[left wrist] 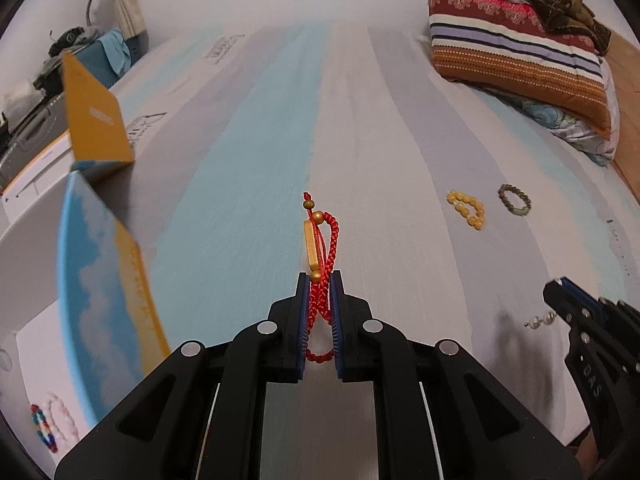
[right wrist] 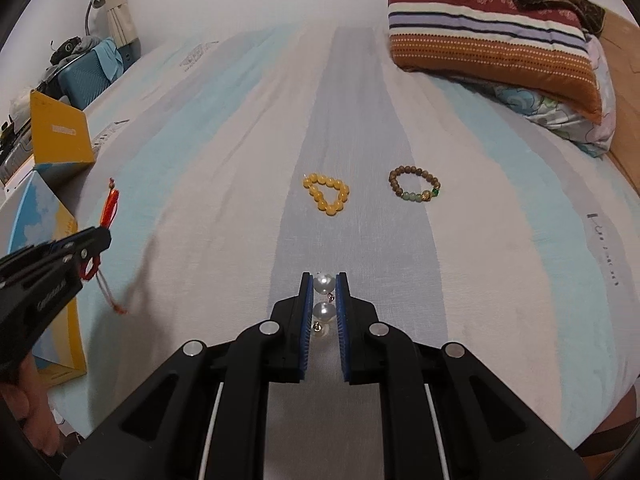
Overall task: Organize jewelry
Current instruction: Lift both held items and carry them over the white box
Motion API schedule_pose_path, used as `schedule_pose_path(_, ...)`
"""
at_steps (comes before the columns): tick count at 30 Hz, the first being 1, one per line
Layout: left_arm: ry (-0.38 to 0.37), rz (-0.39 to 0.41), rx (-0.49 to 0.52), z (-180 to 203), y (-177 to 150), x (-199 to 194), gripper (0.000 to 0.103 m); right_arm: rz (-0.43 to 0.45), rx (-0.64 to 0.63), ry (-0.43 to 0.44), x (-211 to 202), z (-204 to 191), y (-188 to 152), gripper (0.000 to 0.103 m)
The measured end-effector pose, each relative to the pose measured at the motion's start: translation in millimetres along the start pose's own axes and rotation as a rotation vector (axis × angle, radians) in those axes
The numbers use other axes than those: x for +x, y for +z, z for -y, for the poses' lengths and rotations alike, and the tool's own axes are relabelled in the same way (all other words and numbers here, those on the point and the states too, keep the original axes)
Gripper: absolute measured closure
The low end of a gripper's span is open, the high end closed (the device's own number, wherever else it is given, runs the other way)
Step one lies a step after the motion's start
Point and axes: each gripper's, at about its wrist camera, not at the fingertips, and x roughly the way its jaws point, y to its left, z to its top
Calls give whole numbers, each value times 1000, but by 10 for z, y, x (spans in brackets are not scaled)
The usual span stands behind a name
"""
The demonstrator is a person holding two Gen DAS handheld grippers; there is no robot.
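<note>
I am holding red cord bracelet (left wrist: 320, 264) tight in left gripper (left wrist: 319, 280), pearl piece (right wrist: 323, 298) pinched in right gripper (right wrist: 324, 280), both above bed (right wrist: 360, 120) middle. Pearls slipping out (thin pinch) maybe; cord tail (right wrist: 110, 294) snagging open box (left wrist: 100, 280) at left edge.

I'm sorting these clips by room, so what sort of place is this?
Most likely a bedroom: the work surface is a bed with a striped sheet, a stack of pillows lies at its far end, and a desk lamp stands beside a curtain.
</note>
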Motion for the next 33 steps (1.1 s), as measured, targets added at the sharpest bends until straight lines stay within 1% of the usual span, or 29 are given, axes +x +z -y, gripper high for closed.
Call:
schedule_pose_path(10, 7, 35, 5, -110, -210, -475, 94, 52, -17, -6, -430, -231, 18, 92)
schedule_pose_path(16, 10, 61, -10, -306, -266, -786, 94, 85, -41, 0, -690, -438, 47, 92)
schedule_pose_path(18, -9, 67, -25, -407, -277, -909, 94, 96, -45, 9, -783, -512, 62, 92)
schedule_pose_path(24, 27, 114, -65, -727, -266, -1283, 93, 129, -72, 28, -1059, -800, 133, 92)
schedule_pose_path(30, 76, 135, -125, -1184, -341, -1566, 94, 151, -131, 67, -1280, -1253, 183, 92)
schedule_pose_path(33, 95, 134, -170, -1450, -432, -1652, 94, 162, -171, 100, -1381, -1573, 187, 92)
